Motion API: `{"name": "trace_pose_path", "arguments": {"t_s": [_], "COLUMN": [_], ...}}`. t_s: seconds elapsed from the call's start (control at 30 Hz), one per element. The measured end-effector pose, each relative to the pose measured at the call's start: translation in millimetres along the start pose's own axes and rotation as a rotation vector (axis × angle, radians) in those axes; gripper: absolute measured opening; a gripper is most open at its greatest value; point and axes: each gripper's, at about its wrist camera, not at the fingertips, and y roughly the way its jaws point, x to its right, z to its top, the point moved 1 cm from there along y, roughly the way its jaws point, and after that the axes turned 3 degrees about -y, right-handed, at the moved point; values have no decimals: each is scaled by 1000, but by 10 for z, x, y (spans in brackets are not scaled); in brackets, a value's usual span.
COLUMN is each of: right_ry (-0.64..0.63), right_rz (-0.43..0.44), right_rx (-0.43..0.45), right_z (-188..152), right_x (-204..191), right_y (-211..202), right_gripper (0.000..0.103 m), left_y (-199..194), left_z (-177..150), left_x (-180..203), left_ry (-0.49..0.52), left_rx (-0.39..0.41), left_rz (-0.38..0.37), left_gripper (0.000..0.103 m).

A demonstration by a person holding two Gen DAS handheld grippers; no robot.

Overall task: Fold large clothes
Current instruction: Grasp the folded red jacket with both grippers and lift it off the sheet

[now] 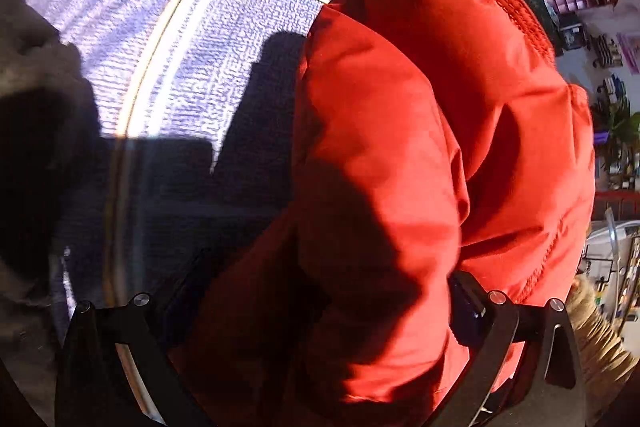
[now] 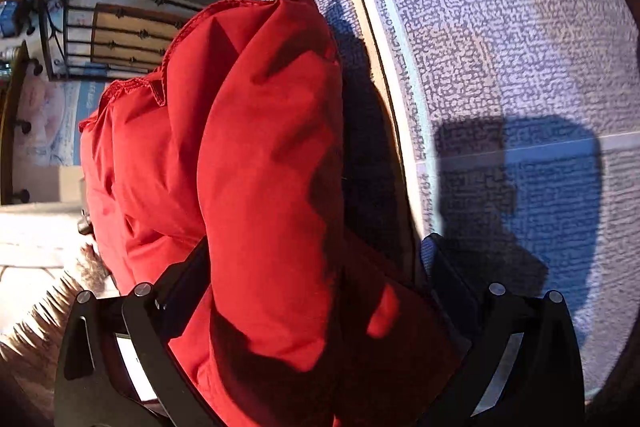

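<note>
The surface (image 1: 224, 39) in front of me is wearing a blue-grey woven cover (image 2: 500, 39) crossed by pale and orange stripes (image 1: 160, 67). A puffy red jacket (image 1: 420, 131) is lying bunched directly on it, sunlight is falling across both, and dark shadows (image 2: 520, 179) are lying on the cover beside the jacket.

Both cams sit right behind their own fingers, looking forward and down, super close to the fabric. Left wrist view has the red padded jacket (image 1: 420, 147) filling its right side, with the blue checked bedspread (image 1: 180, 39) on the left. Right wrist view mirrors that: jacket (image 2: 248, 155) left, bedspread (image 2: 500, 67) right. They share both of those.
</note>
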Motion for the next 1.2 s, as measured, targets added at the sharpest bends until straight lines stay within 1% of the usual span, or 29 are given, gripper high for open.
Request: {"name": "trace_pose_path", "arguments": {"t_s": [0.1,0.23,0.27,0.3,0.33,0.37,0.4,0.47,0.5,0.57,0.67,0.73,0.8,0.83,0.9,0.93,1.0,1.03,1.1,1.17,1.2], "right_ry": [2,15,18,23,34,41,42,48,58,78,91,96,94,90,105,114,119,119,104,76,50], "right_rz": [-3,-16,4,45,39,35,32,36,55,92,124,146,161,158,141,132,107,94,78,73,70], "right_rx": [31,35,35,28,34,40,48,57,64,85,103,111,113,113,111,109,82,66,51,60,58], "right_z": [-20,-1,-11,11,13,35,11,-6,-43,-146,-343,-582,-851,-976,-1277,-1419,-1660,-1739,-1825,-1771,-1694], "right_x": [-33,-91,-127,-210,-252,-332,-394,-437,-461,-486,-573,-692,-801,-776,-788,-769,-723,-699,-706,-800,-902], "right_y": [45,104,120,175,189,223,232,202,157,35,-130,-295,-477,-573,-763,-832,-901,-913,-922,-931,-920], "right_gripper": [99,97,79,74,67,60,57,40,37,27,23,22,21,21,21,21,21,21,21,21,21], "left_y": [83,115,119,121,122,117,94,15,-39,-163,-369,-505,-633,-662,-708,-664,-575,-537,-577,-695,-776], "left_z": [21,15,0,-20,-42,-62,-83,-133,-172,-256,-495,-758,-1064,-1216,-1623,-1824,-2029,-2152,-2273,-2285,-2352], "left_x": [45,105,135,178,230,269,298,386,438,530,666,819,935,962,921,893,784,738,731,793,816], "left_ry": [-8,-9,-11,-7,2,4,3,22,43,63,78,98,132,139,120,110,71,46,23,9,8], "left_rx": [3,3,12,24,39,47,54,72,82,110,171,187,187,185,169,156,131,128,159,197,222], "left_rz": [11,39,50,67,83,89,92,98,107,113,85,72,48,33,-1,1,7,18,22,18,17], "left_gripper": [99,99,98,98,96,91,87,68,63,47,39,37,36,36,36,36,36,35,34,34,34]}}
